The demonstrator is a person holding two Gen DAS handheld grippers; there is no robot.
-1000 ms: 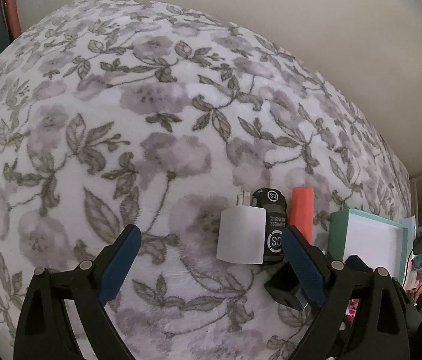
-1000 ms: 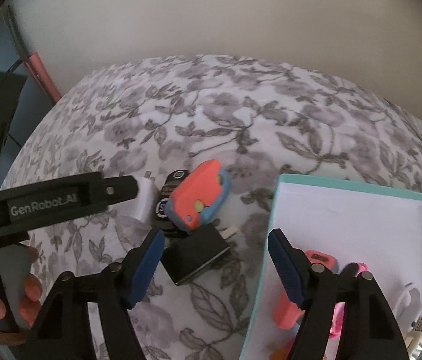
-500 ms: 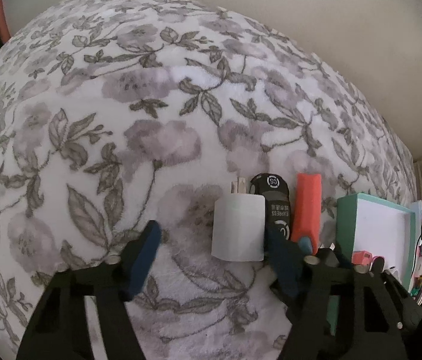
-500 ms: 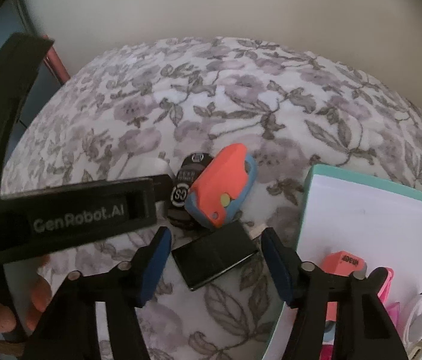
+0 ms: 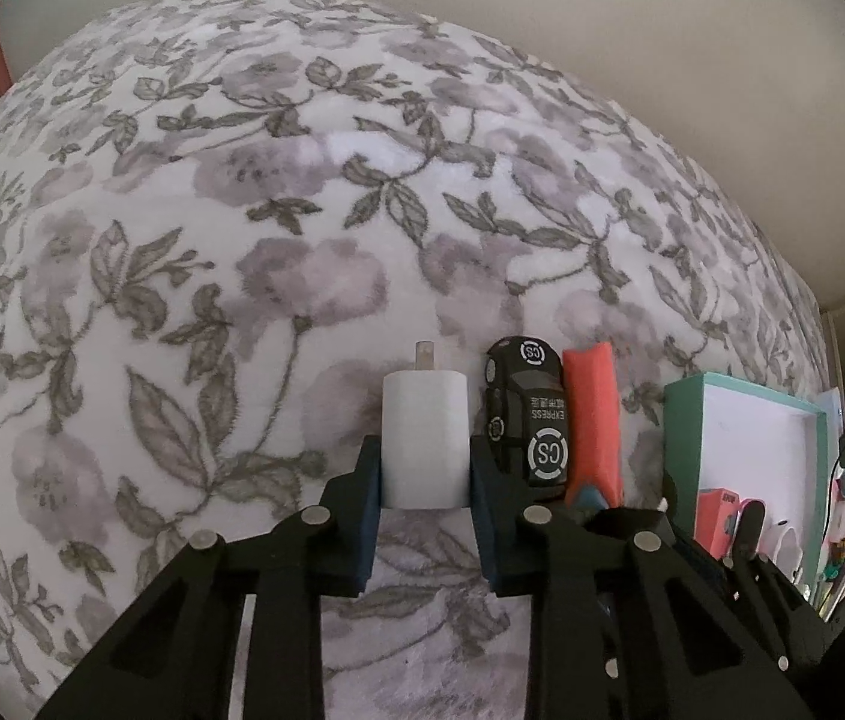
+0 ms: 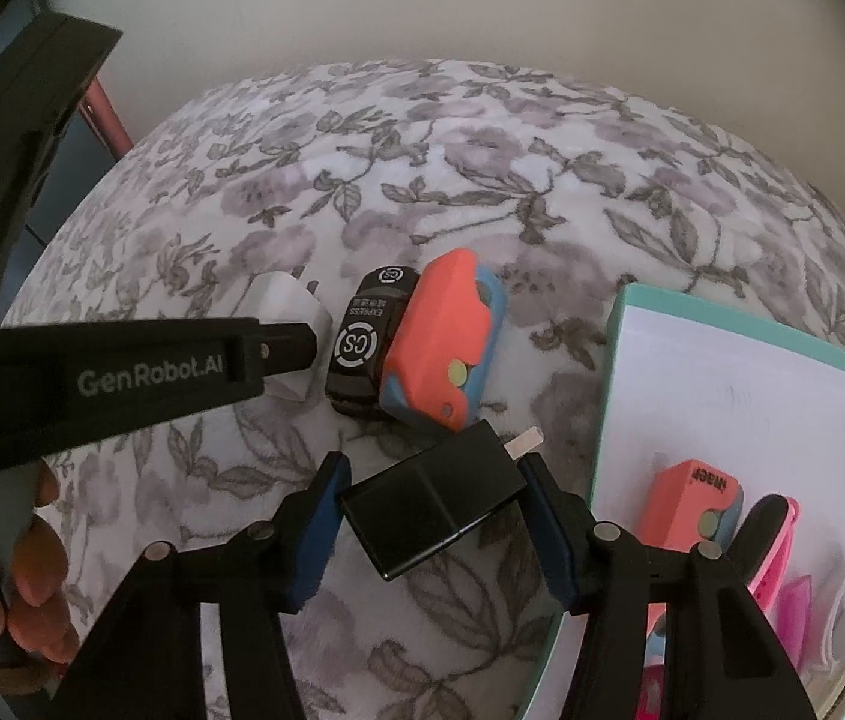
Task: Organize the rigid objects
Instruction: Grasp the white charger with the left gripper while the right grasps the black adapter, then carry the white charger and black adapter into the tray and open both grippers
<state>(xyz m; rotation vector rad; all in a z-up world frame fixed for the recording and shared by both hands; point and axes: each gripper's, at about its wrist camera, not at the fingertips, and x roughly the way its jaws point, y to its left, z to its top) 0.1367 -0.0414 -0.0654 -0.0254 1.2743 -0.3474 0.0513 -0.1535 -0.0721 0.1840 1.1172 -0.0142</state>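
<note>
Both tongs grip chargers: left tongs (image 5: pixel 425 501) a white charger (image 5: pixel 424 441), right tongs (image 6: pixel 431 519) a black charger (image 6: pixel 434 507); toy car (image 6: pixel 365 339) reads "CS EXPRESS".

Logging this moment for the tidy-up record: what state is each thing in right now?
left gripper: shut on white charger.
white charger: lying flat, prongs pointing away.
right gripper: closed around black charger.
black charger: lying askew, prong toward box.
black toy car: on its side, on blanket.
orange-blue toy: leaning against the car.
teal box: open, partly filled.
</note>
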